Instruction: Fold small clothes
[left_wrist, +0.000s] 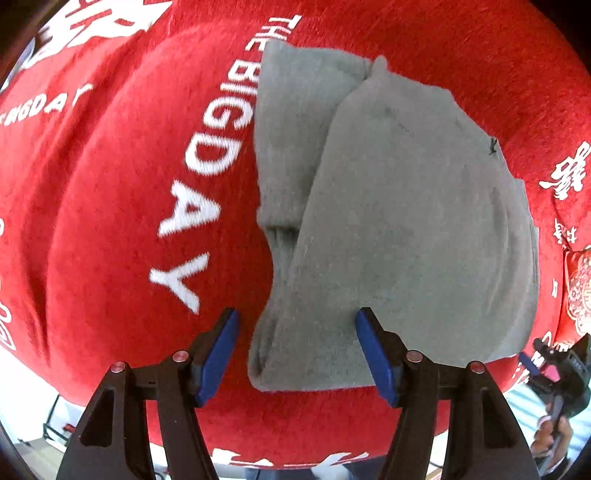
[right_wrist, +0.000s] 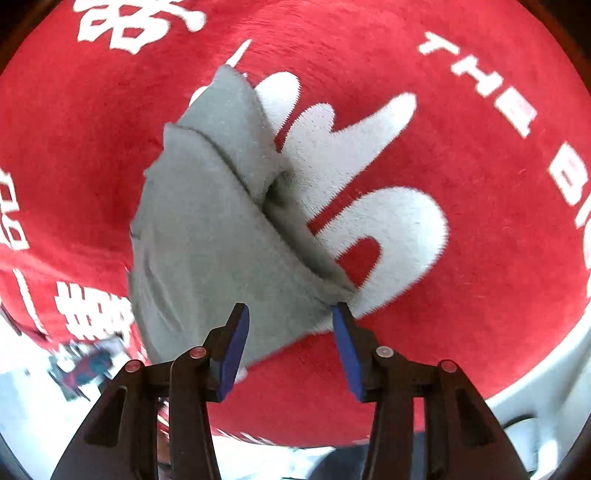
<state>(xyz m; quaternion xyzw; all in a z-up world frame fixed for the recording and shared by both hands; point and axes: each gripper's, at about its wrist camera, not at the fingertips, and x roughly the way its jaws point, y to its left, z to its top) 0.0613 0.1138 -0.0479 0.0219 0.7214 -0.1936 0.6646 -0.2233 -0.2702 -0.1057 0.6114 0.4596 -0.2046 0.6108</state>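
Fig. – Grey garment (left_wrist: 399, 229), partly folded w/ one flap over a narrower layer, lying flat on the red printed cloth (left_wrist: 110, 221) covering the tabletop. Left gripper (left_wrist: 297, 354) and right gripper (right_wrist: 291, 345): jaws released, holding nothing, poised over its near edge. Fabric looks soft, light, limp – likely to sag if lifted; best pinched at hem corners, thru both layers
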